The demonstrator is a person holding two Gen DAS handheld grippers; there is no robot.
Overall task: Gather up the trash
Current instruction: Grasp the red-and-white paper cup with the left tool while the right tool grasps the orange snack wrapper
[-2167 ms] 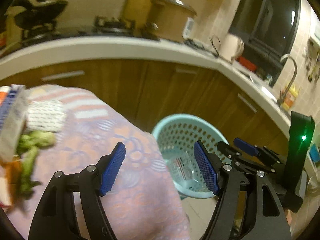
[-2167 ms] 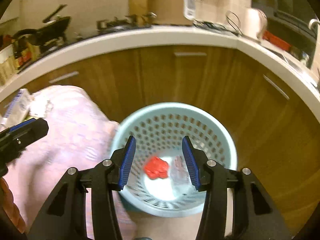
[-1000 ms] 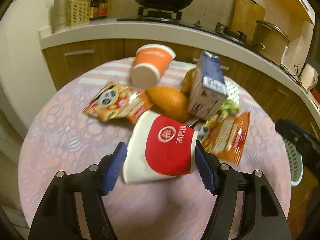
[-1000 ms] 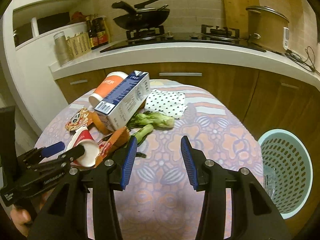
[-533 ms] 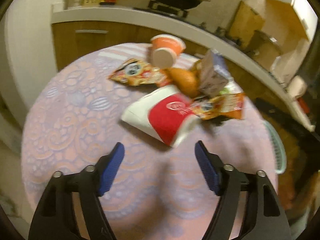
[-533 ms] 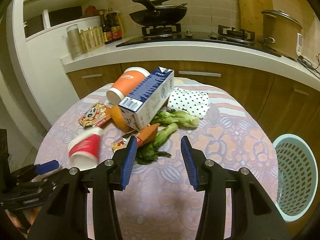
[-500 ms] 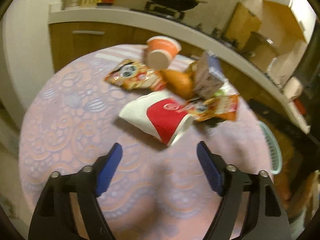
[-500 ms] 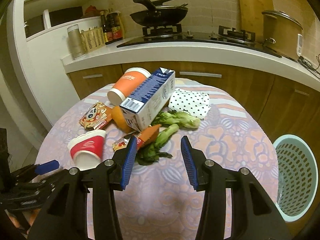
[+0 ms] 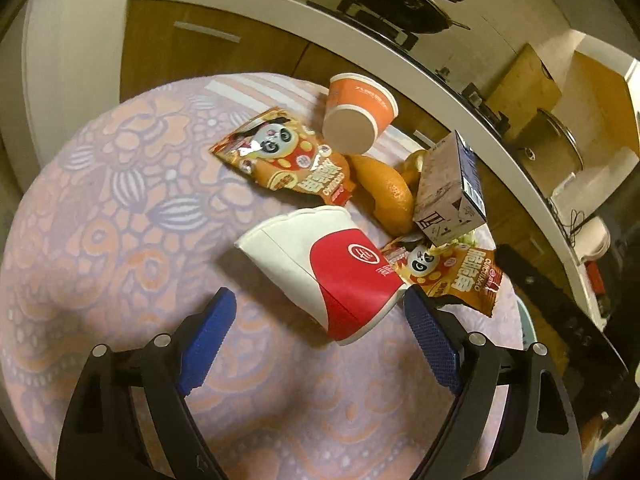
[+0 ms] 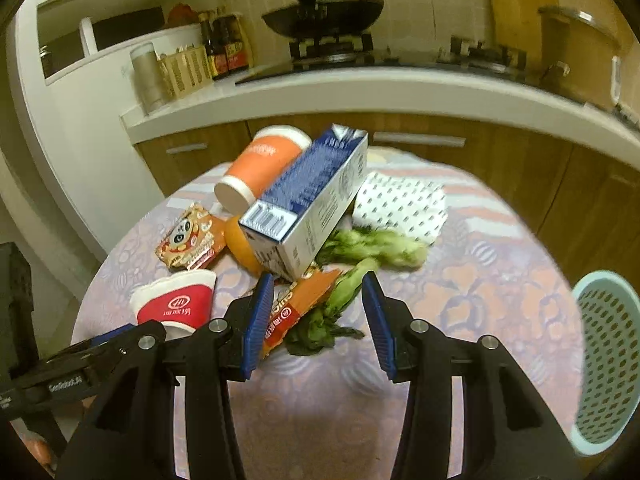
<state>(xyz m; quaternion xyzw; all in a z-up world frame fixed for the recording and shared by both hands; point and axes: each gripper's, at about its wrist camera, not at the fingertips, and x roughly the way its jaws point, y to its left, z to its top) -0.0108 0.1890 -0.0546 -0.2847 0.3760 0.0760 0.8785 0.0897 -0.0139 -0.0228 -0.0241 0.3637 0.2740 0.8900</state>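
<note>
Since a second ago the left tool (image 9: 316,332) has backed off the red-and-white cup (image 9: 320,268), now lying unheld on the near tabletop (image 9: 100,220), both it and the right tool (image 10: 318,316) wide and empty, so the pickup remains undone.

The left gripper (image 9: 316,334) hangs over the desk (image 9: 120,240) with jaws spread wide — the red-and-white paper cup (image 9: 320,268) lies on its side just ahead. Beyond it: two panda snack packets (image 9: 284,156), an orange cup (image 9: 360,112), orange peel (image 9: 384,192) and a carton (image 9: 448,196).
</note>
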